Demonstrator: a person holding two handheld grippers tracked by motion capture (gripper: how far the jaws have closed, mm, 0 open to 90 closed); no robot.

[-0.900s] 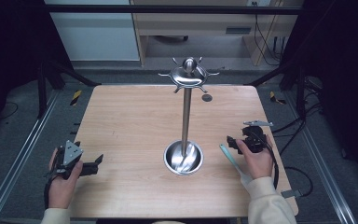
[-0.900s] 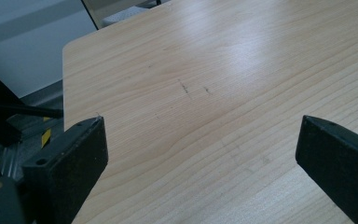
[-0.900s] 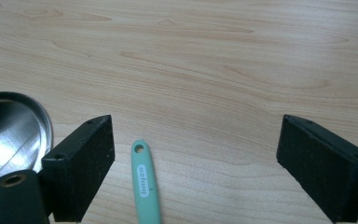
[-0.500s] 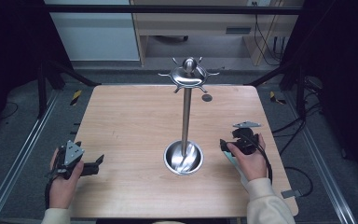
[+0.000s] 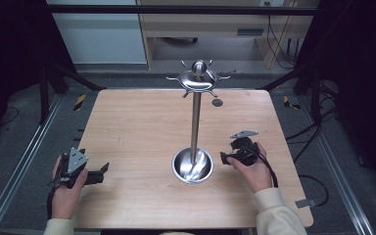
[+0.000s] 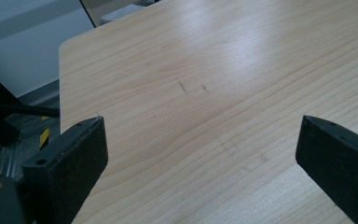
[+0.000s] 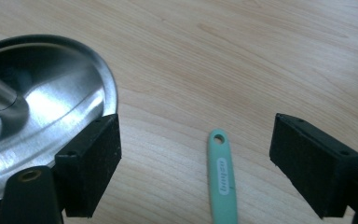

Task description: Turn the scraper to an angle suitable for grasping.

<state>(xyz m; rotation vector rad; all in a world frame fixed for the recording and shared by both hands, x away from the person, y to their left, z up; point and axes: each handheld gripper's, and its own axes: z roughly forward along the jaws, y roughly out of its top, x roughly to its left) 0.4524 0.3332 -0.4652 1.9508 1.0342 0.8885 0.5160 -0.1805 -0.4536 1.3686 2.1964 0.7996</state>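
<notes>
A steel stand rises from the table's middle: a round bowl-shaped base (image 5: 192,166) (image 7: 51,107), a thin pole (image 5: 195,122) and a hooked cap (image 5: 197,78). My right gripper (image 5: 226,157) (image 7: 193,140) is open just right of the base, low over the wood. A mint-green handle (image 7: 223,179) with a hole at its end lies flat on the table between the two jaws, touching neither. My left gripper (image 5: 102,171) (image 6: 203,140) is open near the front left, with bare wood between its fingers.
The wooden table (image 5: 137,127) has a small dark round spot (image 5: 217,102) at the back right of the stand. Metal rails (image 5: 24,161) flank the table. Yellow-black markers (image 5: 80,102) lie on the floor behind it.
My right hand has moved left toward the stand's base, and it now covers the green handle in the high view. The left hand has stayed put.
</notes>
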